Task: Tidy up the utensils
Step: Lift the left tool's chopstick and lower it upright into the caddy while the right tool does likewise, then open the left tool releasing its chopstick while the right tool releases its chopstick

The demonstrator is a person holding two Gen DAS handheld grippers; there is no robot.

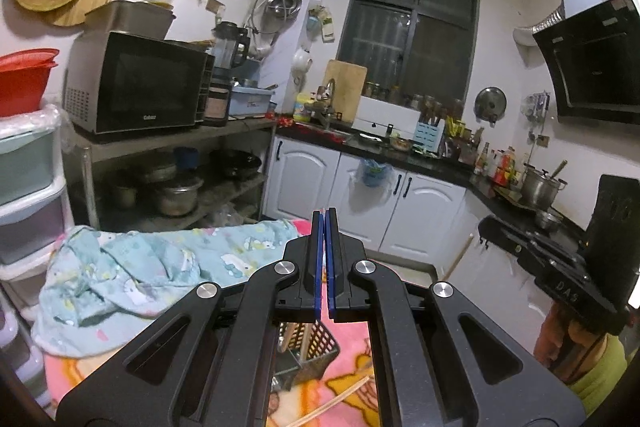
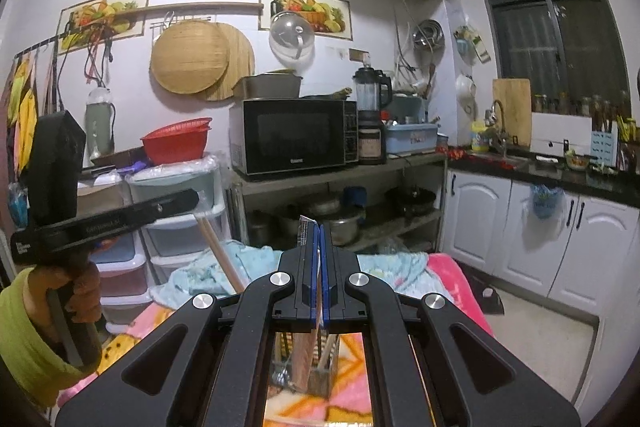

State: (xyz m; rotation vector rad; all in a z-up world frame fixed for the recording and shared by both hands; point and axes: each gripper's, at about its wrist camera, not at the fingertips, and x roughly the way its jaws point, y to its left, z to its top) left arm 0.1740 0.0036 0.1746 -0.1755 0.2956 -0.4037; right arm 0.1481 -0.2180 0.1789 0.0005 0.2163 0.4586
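My left gripper [image 1: 325,217] is shut. In the right wrist view the left gripper [image 2: 192,201] has a pair of wooden chopsticks [image 2: 222,255] slanting down from its fingertips. My right gripper [image 2: 319,227] is shut on a thin flat packet [image 2: 306,225] that pokes out above the pads and hangs down below them. Under both grippers stands a black mesh utensil basket [image 1: 322,345], also visible from the right wrist as the basket [image 2: 322,383], on a pink blanket. The right gripper [image 1: 486,225] shows at the right edge of the left wrist view.
A light blue cloth [image 1: 140,267] lies crumpled on the pink blanket [image 1: 352,379], where one loose chopstick [image 1: 340,401] rests. Behind are plastic drawers [image 2: 176,187], a metal shelf with a microwave [image 2: 292,135], and white cabinets [image 2: 520,235] under a dark counter.
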